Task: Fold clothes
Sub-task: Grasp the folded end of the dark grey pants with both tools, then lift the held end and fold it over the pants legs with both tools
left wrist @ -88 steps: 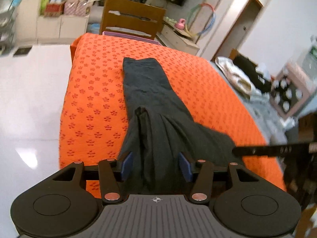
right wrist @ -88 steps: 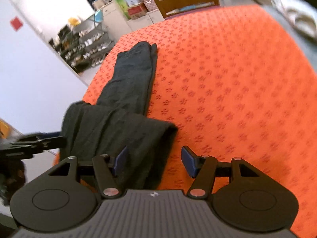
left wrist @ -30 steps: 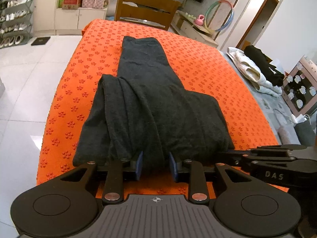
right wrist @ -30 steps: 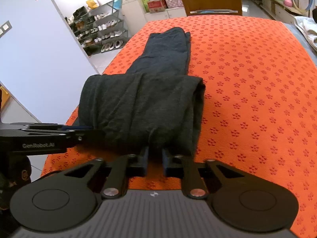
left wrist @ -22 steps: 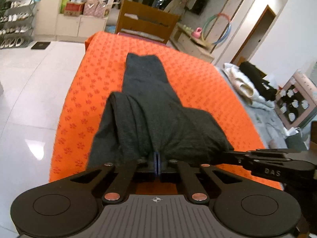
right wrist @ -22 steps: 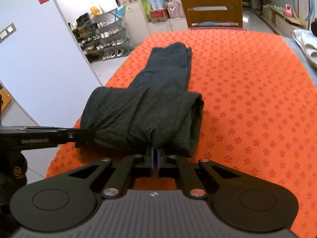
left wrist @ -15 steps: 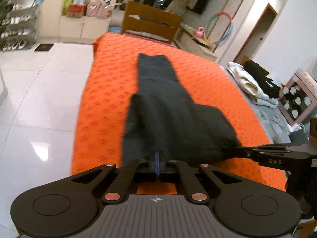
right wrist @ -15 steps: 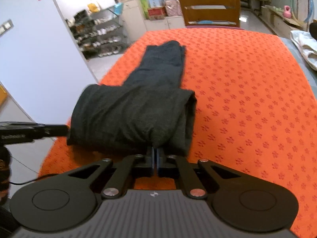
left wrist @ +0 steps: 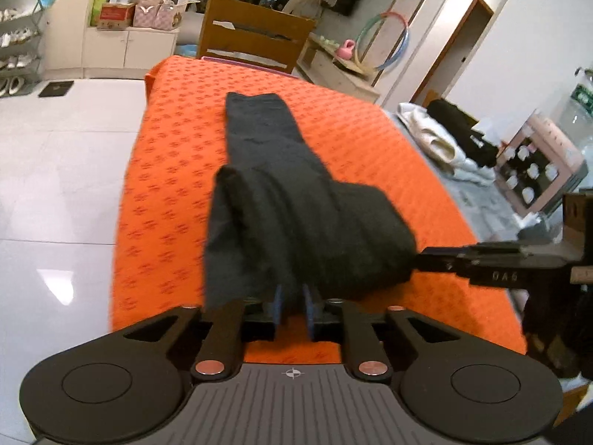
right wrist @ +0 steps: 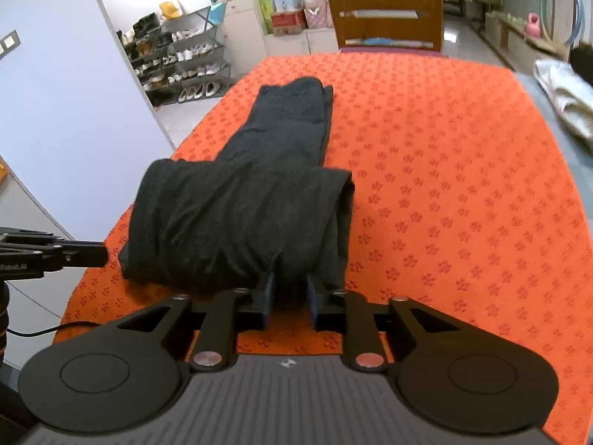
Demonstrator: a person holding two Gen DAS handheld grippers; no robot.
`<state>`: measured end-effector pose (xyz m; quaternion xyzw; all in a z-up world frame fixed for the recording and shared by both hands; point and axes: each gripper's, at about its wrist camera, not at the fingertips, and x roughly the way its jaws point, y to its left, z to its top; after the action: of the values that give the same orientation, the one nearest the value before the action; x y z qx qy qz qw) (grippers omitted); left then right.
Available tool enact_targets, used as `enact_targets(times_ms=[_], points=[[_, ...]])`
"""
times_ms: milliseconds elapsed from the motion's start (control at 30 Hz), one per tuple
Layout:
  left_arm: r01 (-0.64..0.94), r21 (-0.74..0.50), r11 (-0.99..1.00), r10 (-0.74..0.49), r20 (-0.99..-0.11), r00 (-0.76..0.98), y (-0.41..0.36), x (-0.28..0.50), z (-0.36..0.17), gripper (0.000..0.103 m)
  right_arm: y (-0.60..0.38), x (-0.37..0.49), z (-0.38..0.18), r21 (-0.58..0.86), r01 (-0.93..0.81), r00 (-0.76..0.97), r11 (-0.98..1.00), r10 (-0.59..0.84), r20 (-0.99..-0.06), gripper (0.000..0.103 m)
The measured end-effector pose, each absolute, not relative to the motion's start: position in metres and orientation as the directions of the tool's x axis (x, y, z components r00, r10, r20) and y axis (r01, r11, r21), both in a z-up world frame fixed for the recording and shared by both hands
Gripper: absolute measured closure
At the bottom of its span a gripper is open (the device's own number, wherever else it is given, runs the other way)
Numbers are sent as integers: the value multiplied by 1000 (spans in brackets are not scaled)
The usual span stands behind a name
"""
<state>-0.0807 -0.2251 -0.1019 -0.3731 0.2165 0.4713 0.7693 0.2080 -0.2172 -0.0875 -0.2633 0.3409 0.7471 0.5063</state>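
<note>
Your left gripper [left wrist: 292, 304] has its jaws slightly apart with the near edge of the dark trousers [left wrist: 296, 218] bunched between them. Your right gripper [right wrist: 289, 298] is likewise parted around that folded edge. The trousers lie on the orange surface [right wrist: 444, 193].

One dark garment [left wrist: 296, 200] lies on one orange surface [left wrist: 163, 193]. Two grippers, left gripper [left wrist: 293, 306] and right gripper [right wrist: 290, 293]. One wooden chair [right wrist: 385, 18] stands beyond.
</note>
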Motion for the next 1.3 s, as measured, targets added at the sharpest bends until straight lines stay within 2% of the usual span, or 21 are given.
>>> enact_targets(times_ms=[100, 233, 333, 367, 400, 433, 467, 667, 733, 867, 967, 1033, 1100, 1200, 1300], points=[[-889, -387, 245, 577, -678, 455, -212, -73, -104, 77, -216, 209, -82, 251, -936, -350, -245, 597, -722, 56], [-893, -406, 194, 577, -689, 438, -193, -71, -111, 70, -206, 213, -83, 307, -927, -372, -213, 605, -704, 56], [-895, -419, 155, 577, -697, 426, -179, -70, -116, 73, -195, 216, -90, 361, -915, -393, -179, 590, -705, 57], [-895, -422, 146, 577, -698, 423, -176, -70, -117, 74, -193, 216, -92, 369, -913, -397, -174, 586, -706, 61], [-894, -423, 147, 581, -694, 424, -176, -71, -118, 97, -192, 216, -93, 371, -913, -398, -172, 584, -708, 79], [-893, -424, 153, 589, -686, 427, -178, -73, -116, 99, -191, 216, -94, 373, -912, -398, -169, 582, -709, 93], [-892, -424, 154, 593, -682, 427, -179, -75, -116, 99, -190, 216, -95, 375, -912, -398, -167, 580, -711, 98], [-902, -416, 114, 587, -704, 399, -184, -86, -123, 97, -191, 226, -102, 345, -929, -355, -131, 575, -737, 101], [-889, -448, 94, 598, -689, 410, -185, -92, -120, 89, -192, 232, -104, 331, -936, -337, -119, 574, -747, 101], [-886, -455, 90, 649, -648, 398, -185, -100, -104, 88, -190, 237, -99, 295, -947, -310, -125, 584, -750, 95], [-889, -451, 82, 660, -643, 387, -175, -101, -100, 84, -181, 231, -92, 294, -944, -325, -153, 600, -731, 87], [-893, -445, 69, 663, -648, 374, -165, -99, -99, 78, -171, 225, -89, 305, -937, -344, -170, 601, -722, 79], [-898, -437, 52, 663, -657, 359, -155, -95, -101, 72, -160, 219, -88, 318, -931, -360, -179, 597, -717, 61], [-916, -402, 19, 662, -681, 313, -140, -87, -106, 67, -142, 213, -90, 329, -930, -357, -161, 595, -720, 50], [-929, -371, 1, 656, -701, 281, -134, -82, -112, 68, -122, 212, -98, 358, -927, -353, -113, 584, -731, 49]])
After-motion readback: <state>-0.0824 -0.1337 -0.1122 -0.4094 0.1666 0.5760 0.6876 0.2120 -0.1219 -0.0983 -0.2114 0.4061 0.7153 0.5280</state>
